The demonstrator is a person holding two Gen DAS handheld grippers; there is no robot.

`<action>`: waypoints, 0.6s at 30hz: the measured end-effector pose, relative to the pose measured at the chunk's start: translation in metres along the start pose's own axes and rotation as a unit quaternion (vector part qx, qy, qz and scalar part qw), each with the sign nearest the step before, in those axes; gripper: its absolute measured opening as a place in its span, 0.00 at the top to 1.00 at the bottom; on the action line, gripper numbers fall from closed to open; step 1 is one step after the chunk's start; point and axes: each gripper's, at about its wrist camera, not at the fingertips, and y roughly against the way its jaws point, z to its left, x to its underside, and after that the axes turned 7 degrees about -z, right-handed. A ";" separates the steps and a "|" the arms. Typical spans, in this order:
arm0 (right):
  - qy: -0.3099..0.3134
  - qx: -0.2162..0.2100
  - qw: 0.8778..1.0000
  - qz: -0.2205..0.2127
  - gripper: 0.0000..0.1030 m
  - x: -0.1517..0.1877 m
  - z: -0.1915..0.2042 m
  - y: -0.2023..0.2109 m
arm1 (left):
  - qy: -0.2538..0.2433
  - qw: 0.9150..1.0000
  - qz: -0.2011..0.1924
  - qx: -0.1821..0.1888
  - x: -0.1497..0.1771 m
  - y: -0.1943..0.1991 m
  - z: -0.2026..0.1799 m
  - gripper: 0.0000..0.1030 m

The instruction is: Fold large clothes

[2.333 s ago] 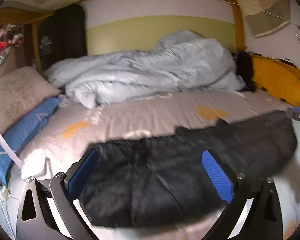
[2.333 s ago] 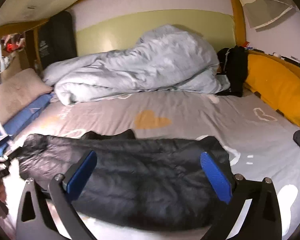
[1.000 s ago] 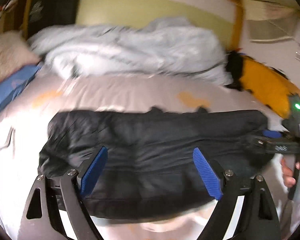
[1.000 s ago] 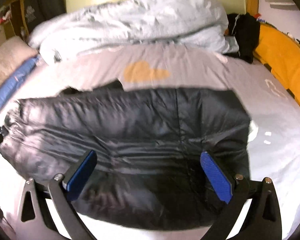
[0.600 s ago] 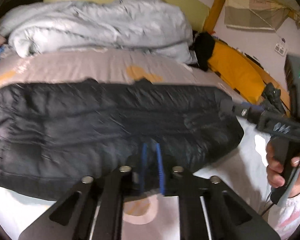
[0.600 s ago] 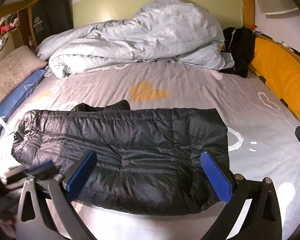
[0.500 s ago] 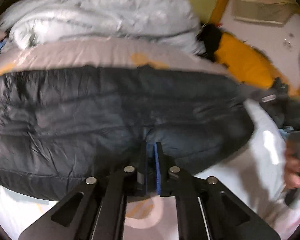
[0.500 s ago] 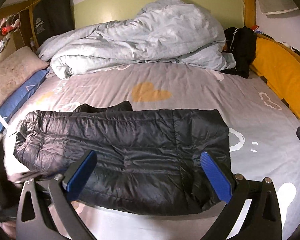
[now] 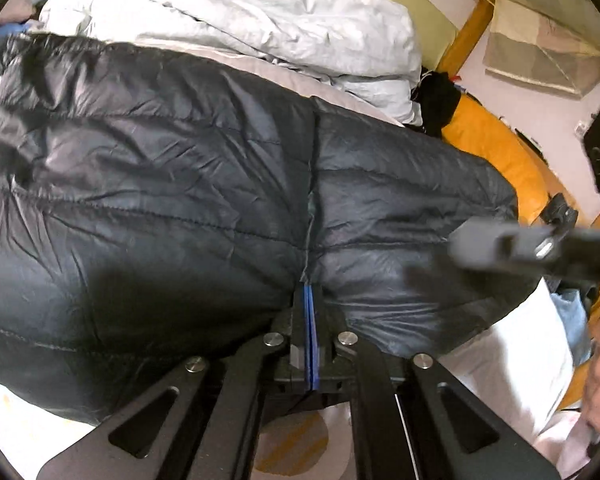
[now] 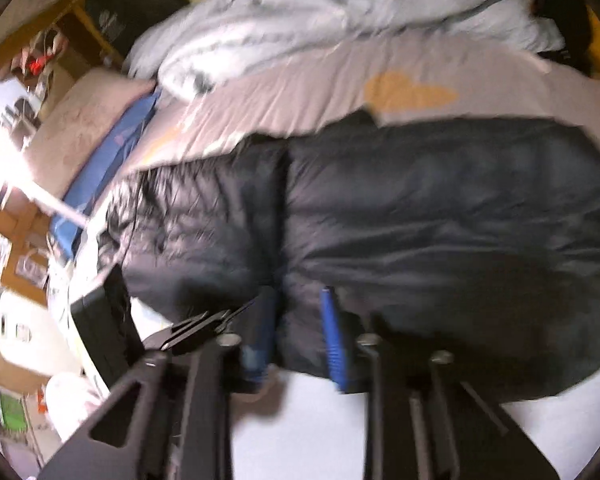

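- Left wrist view: the left gripper [image 9: 309, 300] had gone from wide open a second before to clamped flat, blue pads together, pinching the near hem of the black puffer jacket [image 9: 172, 184], which now filled the view from 9 to 3 o'clock on the bed sheet [image 9: 512, 360]. The right gripper [image 9: 472, 246] reached in at 3 o'clock.
- Right wrist view: blurred; the right gripper [image 10: 298, 320], earlier wide, was closing, jacket edge [image 10: 440, 216] between its pads. Duvet [image 10: 320, 12] at 12 o'clock.
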 end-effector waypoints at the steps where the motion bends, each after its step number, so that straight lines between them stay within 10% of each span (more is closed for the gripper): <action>1: 0.012 0.001 1.000 0.009 0.86 0.001 0.008 -0.007 | 0.000 1.000 -0.001 0.000 0.001 0.001 0.001 0.97; 18: -0.009 0.089 0.995 0.041 1.00 -0.063 0.012 -0.120 | 0.017 1.000 0.005 0.009 -0.002 -0.001 0.016 0.96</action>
